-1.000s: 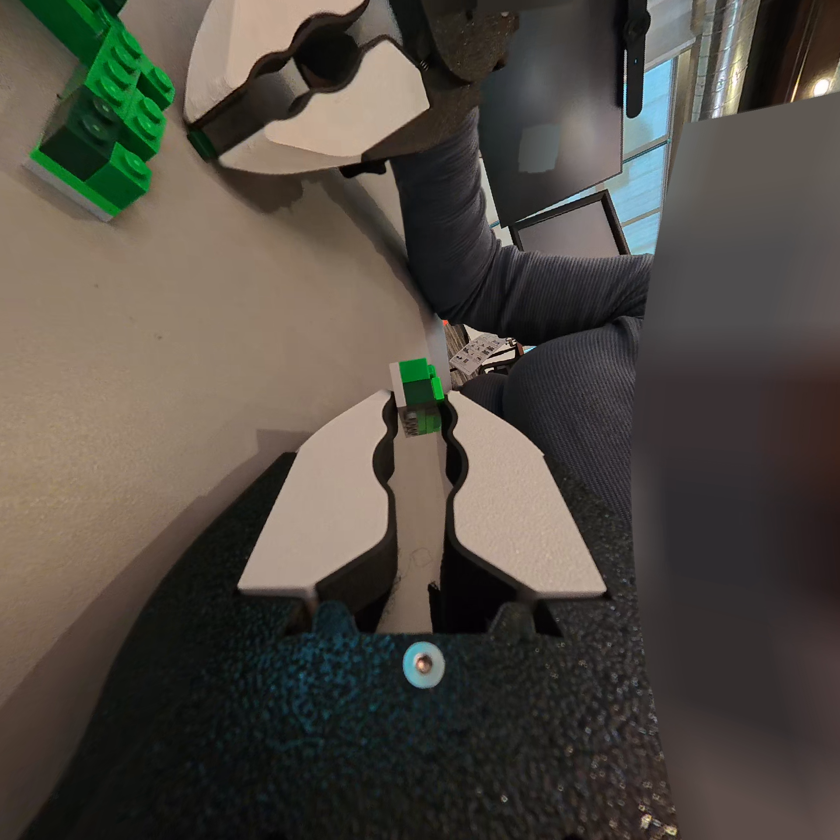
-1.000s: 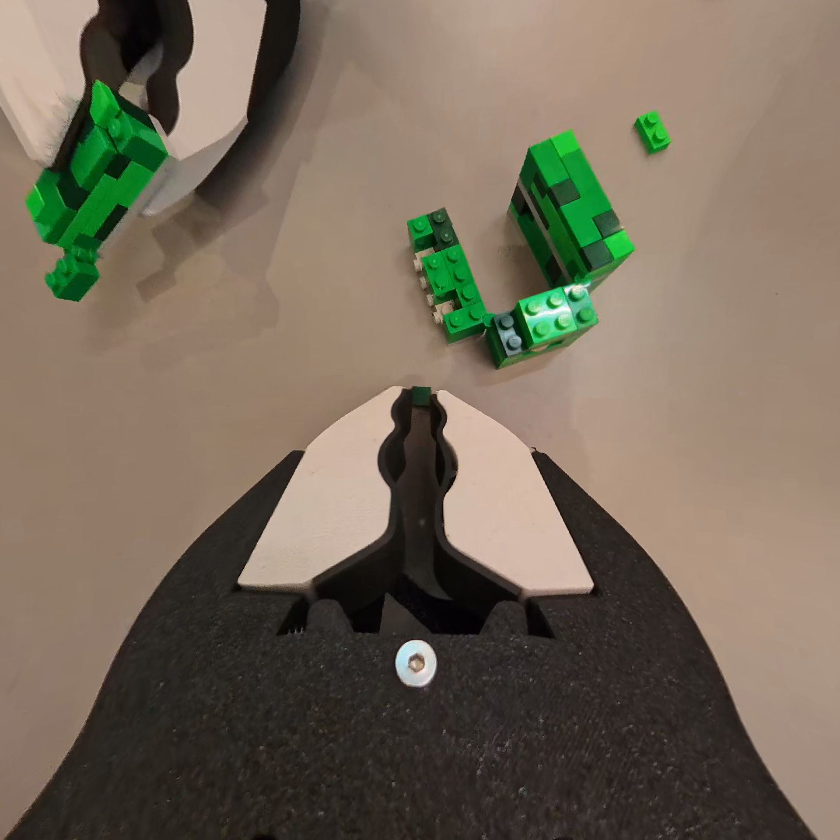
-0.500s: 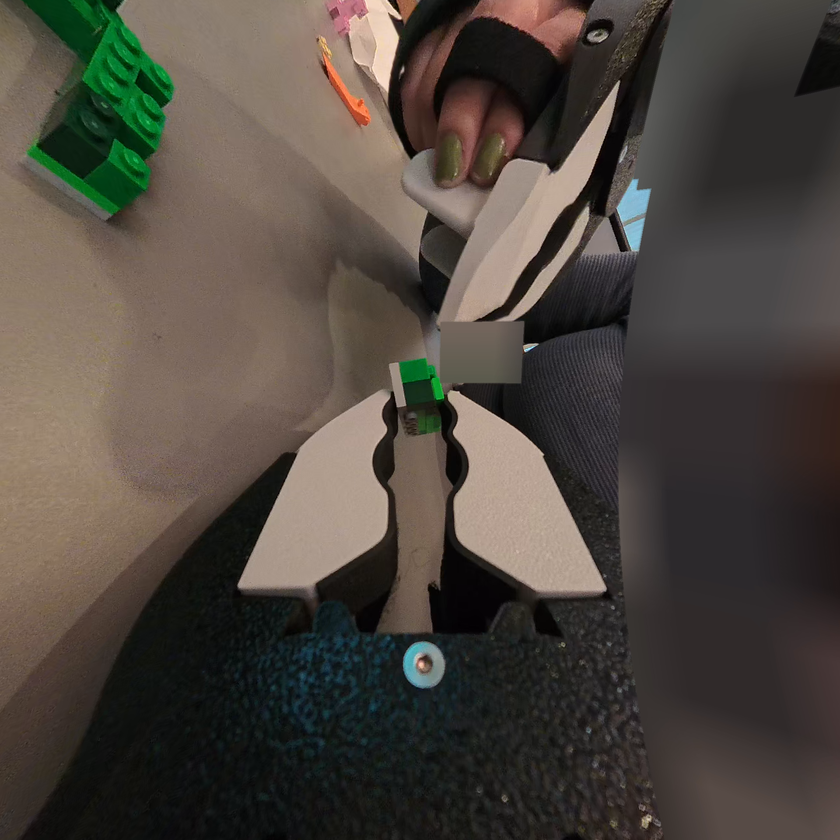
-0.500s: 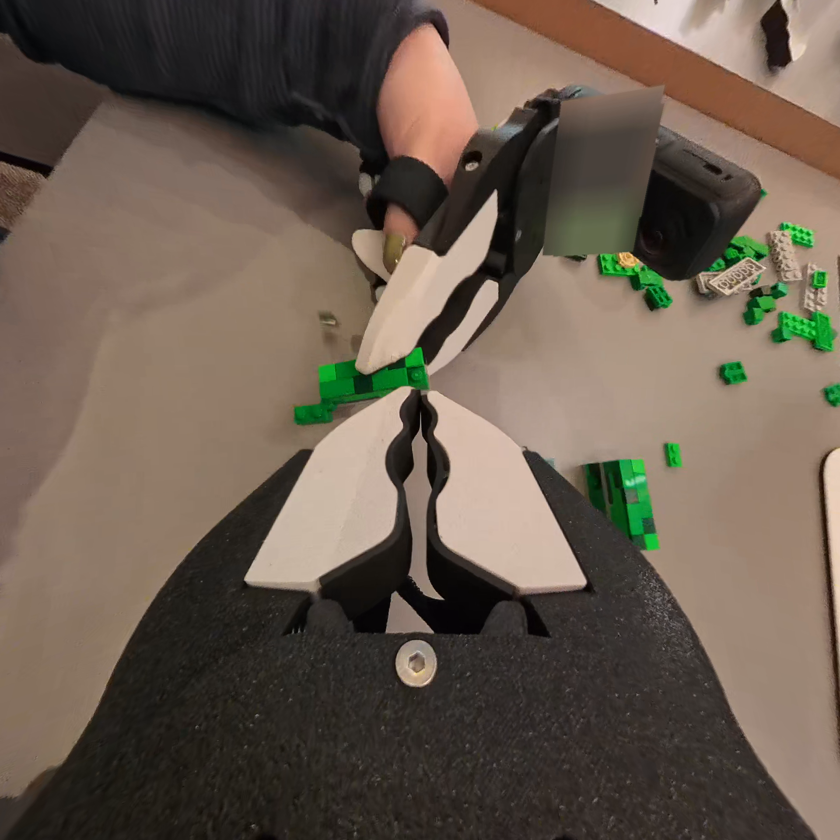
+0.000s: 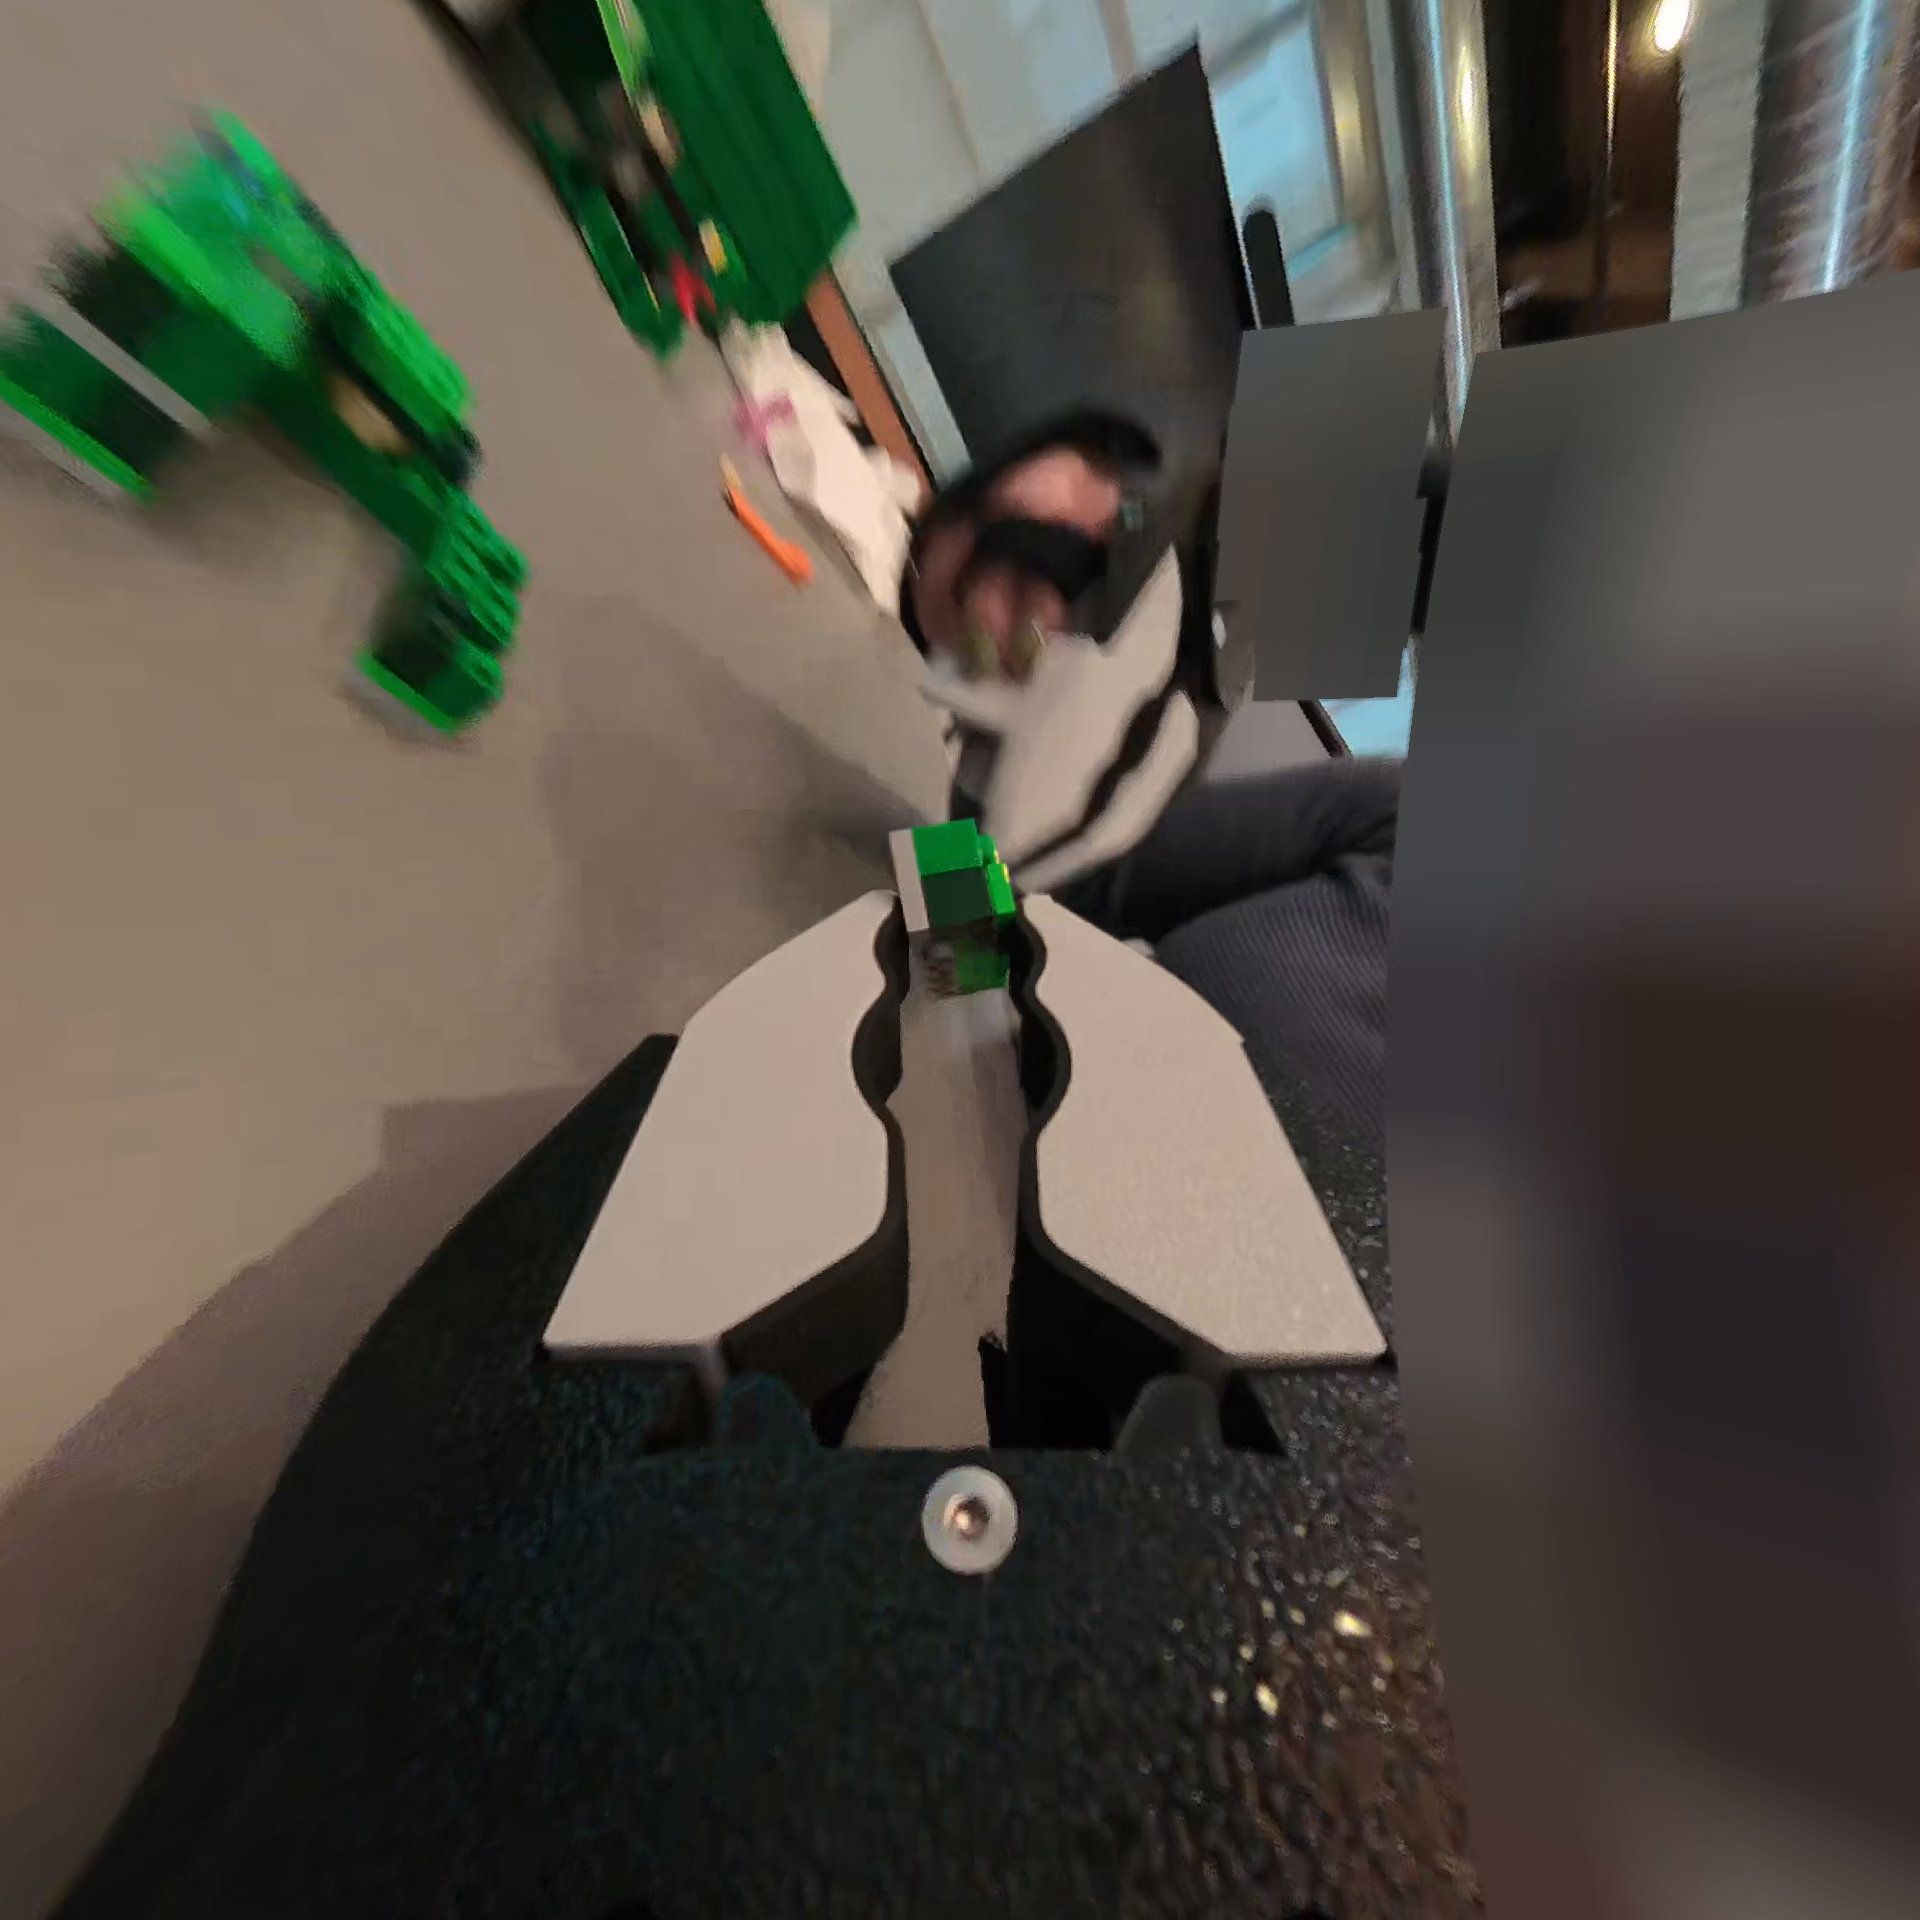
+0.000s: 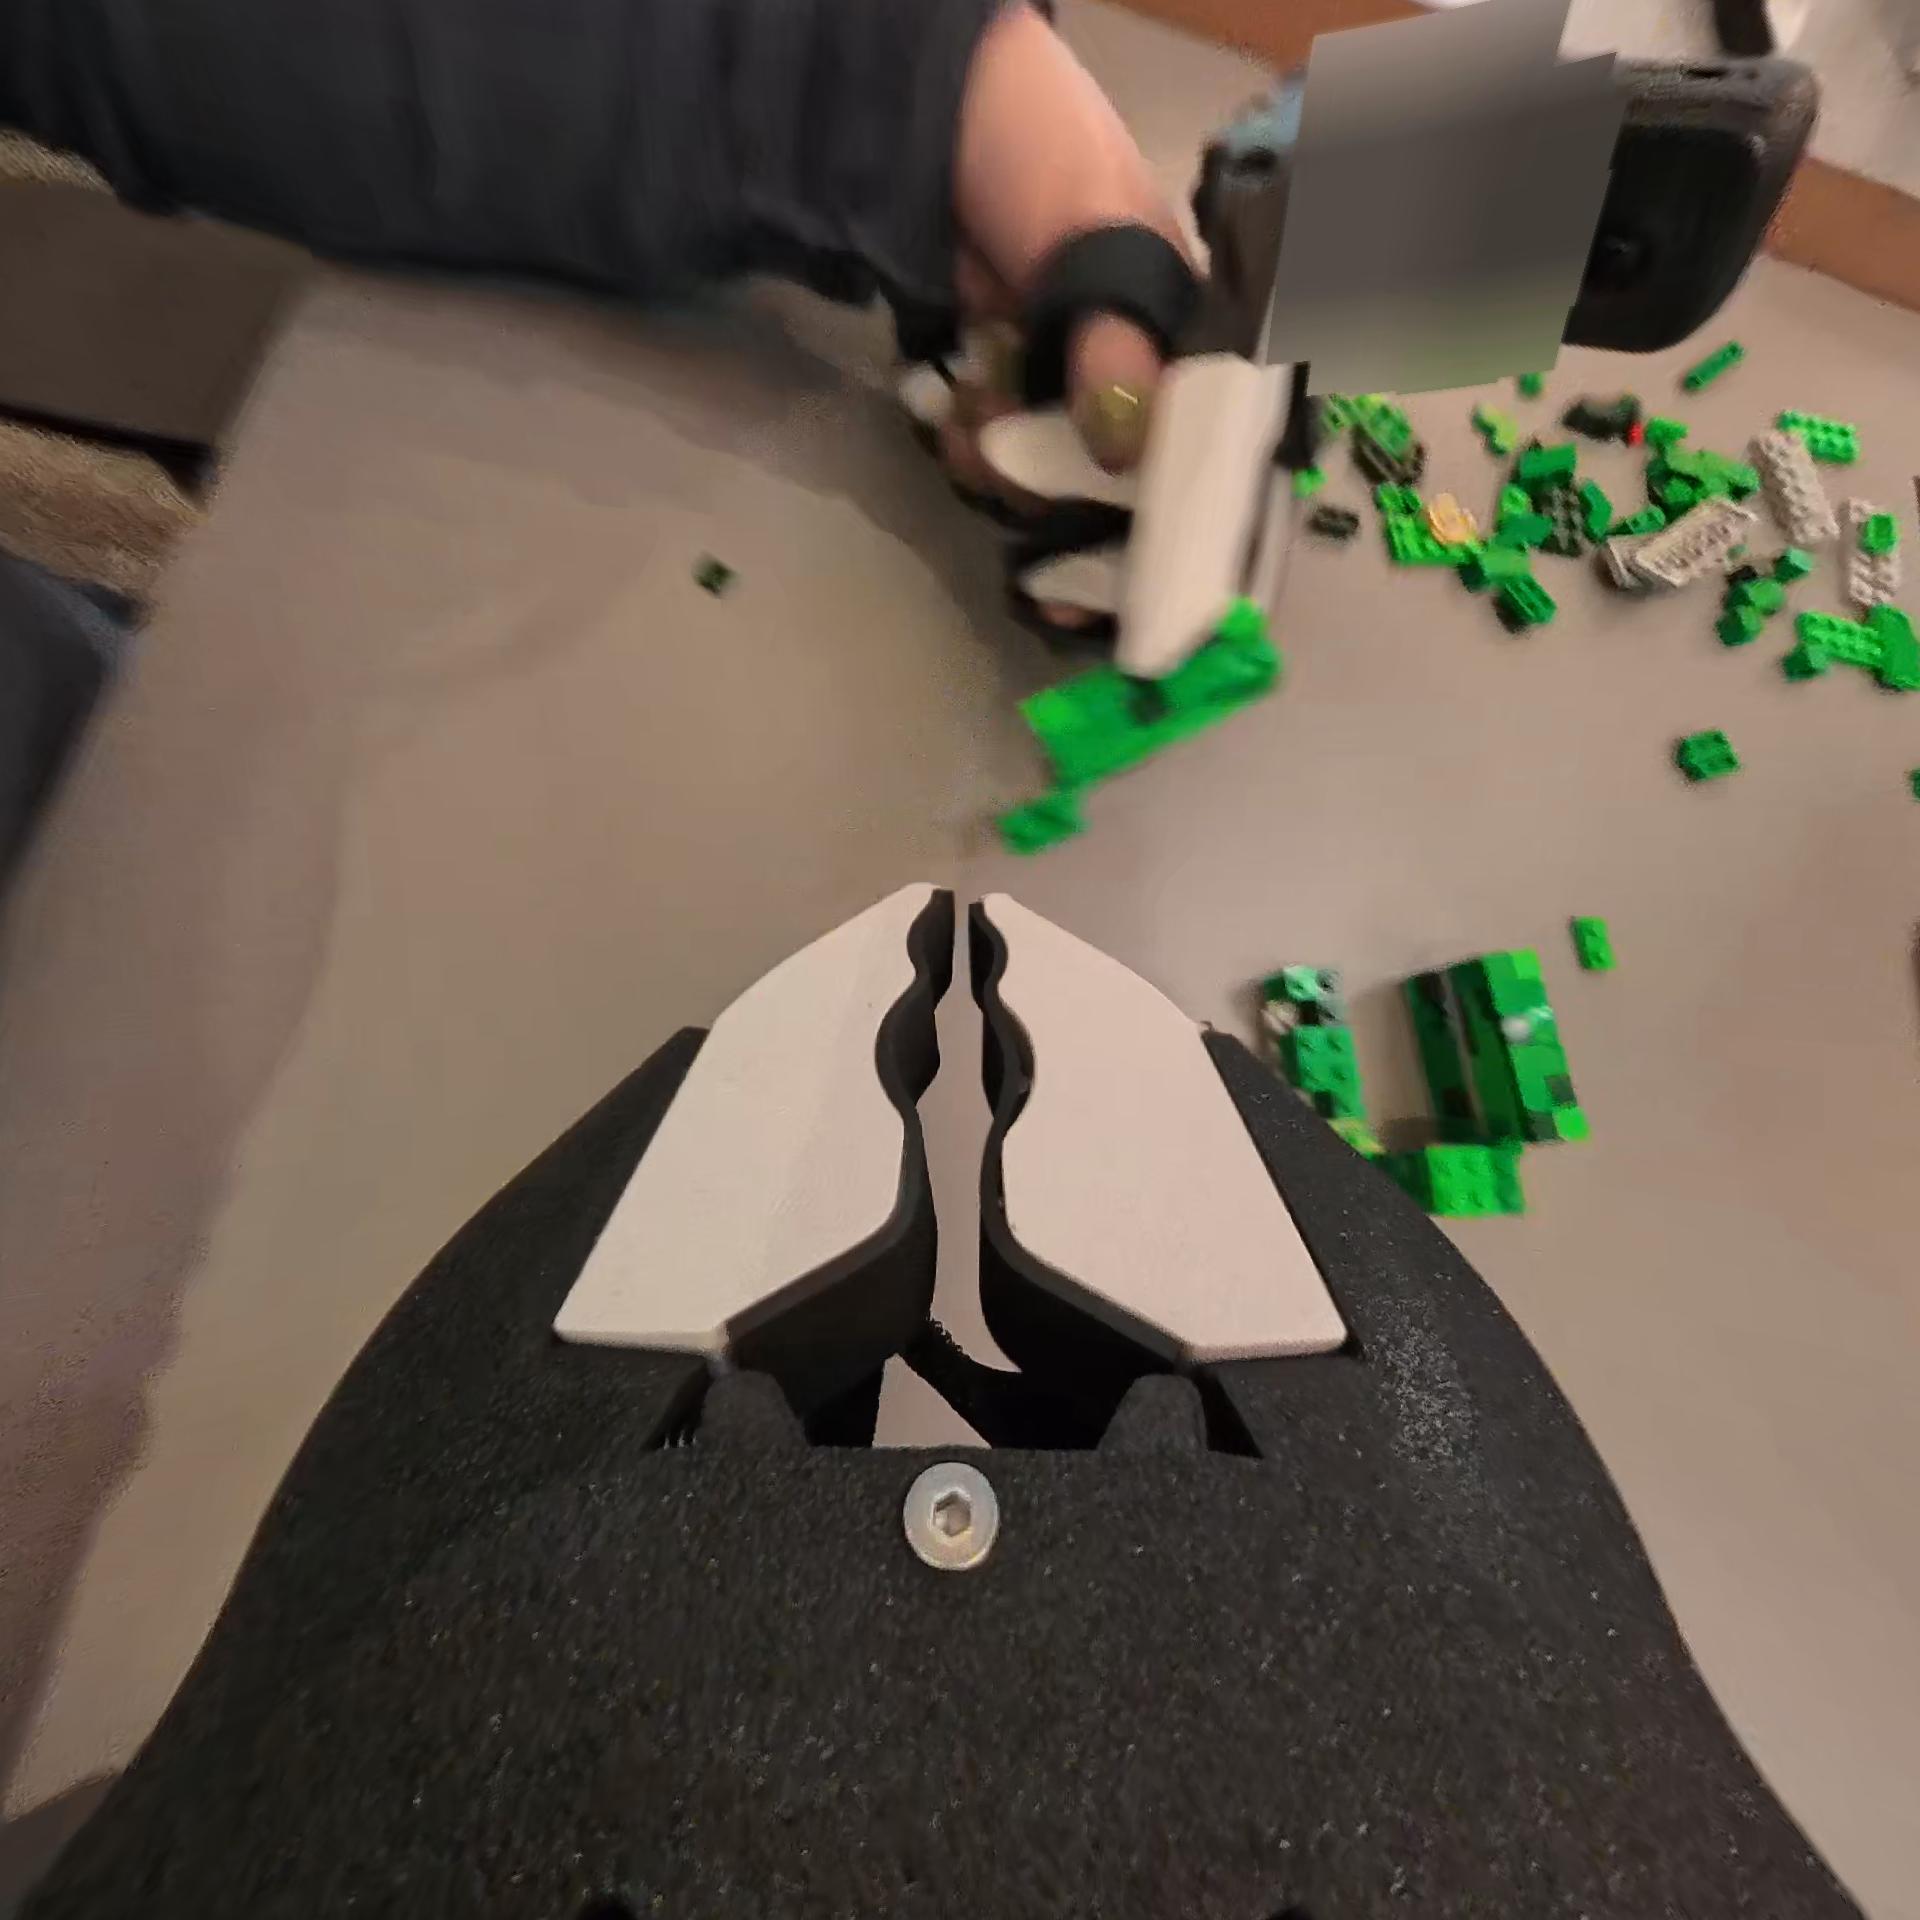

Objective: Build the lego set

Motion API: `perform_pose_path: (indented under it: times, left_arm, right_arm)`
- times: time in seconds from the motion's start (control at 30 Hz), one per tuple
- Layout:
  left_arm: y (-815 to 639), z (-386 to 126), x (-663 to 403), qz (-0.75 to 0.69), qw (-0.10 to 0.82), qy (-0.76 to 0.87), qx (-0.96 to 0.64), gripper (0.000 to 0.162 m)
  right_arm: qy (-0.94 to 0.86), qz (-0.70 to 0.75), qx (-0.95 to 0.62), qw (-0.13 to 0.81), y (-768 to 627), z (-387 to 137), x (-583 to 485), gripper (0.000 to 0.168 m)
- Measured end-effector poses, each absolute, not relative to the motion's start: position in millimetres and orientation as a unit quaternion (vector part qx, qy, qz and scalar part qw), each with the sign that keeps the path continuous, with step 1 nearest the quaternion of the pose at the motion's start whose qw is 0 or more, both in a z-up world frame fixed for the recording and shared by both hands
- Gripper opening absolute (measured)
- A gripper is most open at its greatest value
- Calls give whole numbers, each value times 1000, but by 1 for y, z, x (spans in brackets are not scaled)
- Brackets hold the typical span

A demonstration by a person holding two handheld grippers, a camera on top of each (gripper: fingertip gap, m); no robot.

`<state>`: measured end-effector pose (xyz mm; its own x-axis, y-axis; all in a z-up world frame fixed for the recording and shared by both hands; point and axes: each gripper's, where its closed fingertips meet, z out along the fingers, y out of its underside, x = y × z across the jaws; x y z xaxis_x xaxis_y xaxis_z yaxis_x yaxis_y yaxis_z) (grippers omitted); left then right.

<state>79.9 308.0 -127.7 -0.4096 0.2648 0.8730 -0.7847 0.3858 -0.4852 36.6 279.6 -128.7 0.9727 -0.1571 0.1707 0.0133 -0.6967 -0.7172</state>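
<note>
My left gripper (image 5: 958,914) jaws clamp a green lego assembly (image 6: 1153,707) above the counter (image 6: 520,727). My right gripper (image 6: 960,906) jaws are nearly closed, empty; loose bricks (image 6: 1621,520) lie beyond.

Each wrist view looks forward along its own fingers, close above the table (image 6: 436,748). They face each other: the left sees the right gripper (image 5: 1049,790), the right sees the left gripper (image 6: 1195,623).
</note>
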Motion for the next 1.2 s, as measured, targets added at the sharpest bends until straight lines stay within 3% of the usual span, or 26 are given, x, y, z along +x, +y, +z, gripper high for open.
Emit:
perform_pose_path:
  times: [0.13,0.27,0.47,0.73,0.83,1.2]
  left_arm:
    - [314,-115,115,602,428,-637,220,17]
    - [315,-115,124,619,405,-631,233,17]
    - [313,-120,125,609,407,-636,243,18]
    - [312,-124,123,597,407,-647,244,18]
    - [311,-125,121,594,409,-651,239,18]
    - [311,-125,120,591,414,-650,239,18]
  right_arm:
    - [96,-56,-891,440,325,-132,4,8]
    - [131,-77,-898,412,364,-174,-1,13]
    - [146,-38,-914,377,389,-194,-7,25]
    - [134,-73,-923,353,399,-198,-2,19]
    - [131,-99,-927,338,398,-199,0,8]
    - [122,-118,-938,303,339,-181,5,7]
